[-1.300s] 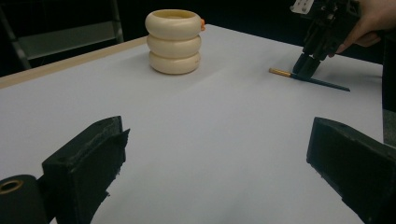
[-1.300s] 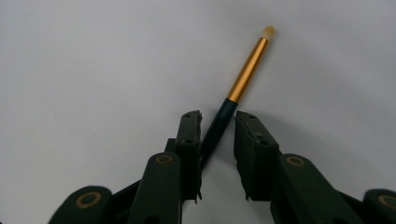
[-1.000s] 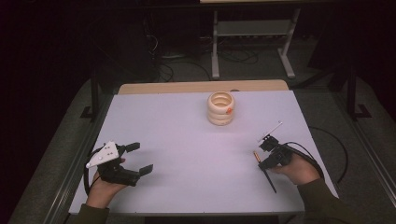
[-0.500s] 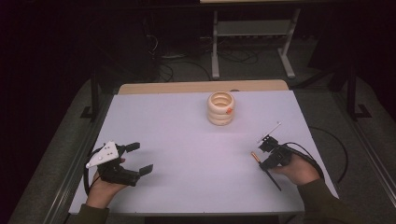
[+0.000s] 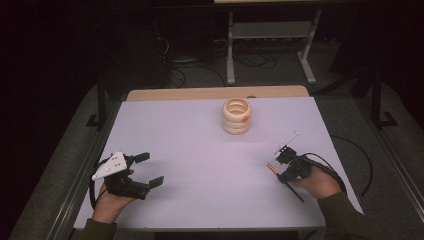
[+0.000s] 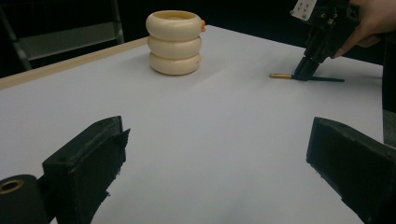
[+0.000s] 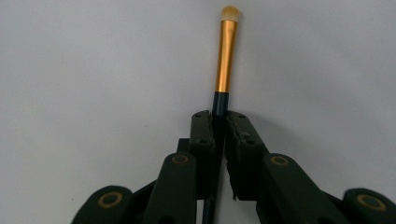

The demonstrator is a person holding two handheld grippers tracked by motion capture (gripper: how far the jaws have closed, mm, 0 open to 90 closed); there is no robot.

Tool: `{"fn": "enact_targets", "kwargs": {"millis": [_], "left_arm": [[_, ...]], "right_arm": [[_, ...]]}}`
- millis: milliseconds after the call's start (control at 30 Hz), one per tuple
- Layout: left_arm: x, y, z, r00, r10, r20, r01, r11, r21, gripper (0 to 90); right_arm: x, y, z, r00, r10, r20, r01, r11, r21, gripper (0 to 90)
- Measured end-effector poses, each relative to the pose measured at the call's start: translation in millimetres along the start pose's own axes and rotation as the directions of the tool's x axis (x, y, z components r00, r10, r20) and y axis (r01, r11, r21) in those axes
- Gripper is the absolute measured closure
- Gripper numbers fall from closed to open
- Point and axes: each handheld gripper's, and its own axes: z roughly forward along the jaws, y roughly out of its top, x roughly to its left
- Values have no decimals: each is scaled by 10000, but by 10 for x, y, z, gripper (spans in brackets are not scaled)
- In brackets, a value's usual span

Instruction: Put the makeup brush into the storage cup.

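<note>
Ring stack (image 5: 236, 116) on table (image 5: 200, 150), far centre. Brush (image 5: 285, 180) near right, lying flat on table, in right gripper (image 5: 280, 169). Left gripper (image 5: 145, 170) near left, well apart from both.

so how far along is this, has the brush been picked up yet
The right gripper has just been closing and now pinches the brush by its dark handle, so the grasp looks done. The brush seems to lie on the table yet, so lifting is left. The left gripper sits open, holding nothing. The ringed holder stands apart; carrying the brush there may follow.

Cream ringed holder (image 5: 236, 116), perhaps ceramic
</note>
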Motion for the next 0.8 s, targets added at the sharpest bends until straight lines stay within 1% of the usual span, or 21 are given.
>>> {"fn": "enact_targets", "kwargs": {"millis": [100, 233, 500, 533, 700, 800], "left_arm": [[-2, 1, 3, 10000, 5, 12, -5, 10000, -11, 40], [-2, 1, 2, 10000, 11, 6, -11, 10000, 1, 40], [-3, 1, 1, 10000, -7, 3, 7, 10000, -22, 40], [-2, 1, 0, 10000, -1, -4, 1, 10000, -11, 40], [4, -1, -3, 10000, 9, -5, -9, 10000, 2, 40], [4, 0, -6, 10000, -5, -12, 5, 10000, -15, 40]], "right_arm": [[4, 0, 6, 9997, -167, 156, 167, 9999, -14, 803], [9, 0, 8, 9996, -199, 217, 199, 9998, -12, 816], [-8, -9, 2, 9999, -108, 44, 108, 9999, -82, 822], [-18, -10, -3, 10000, -87, -31, 86, 9999, -79, 822], [-35, -12, -4, 10000, -14, -32, 13, 9998, -219, 822], [-52, -15, -20, 9999, 3, -107, -6, 9996, -277, 822]]}}
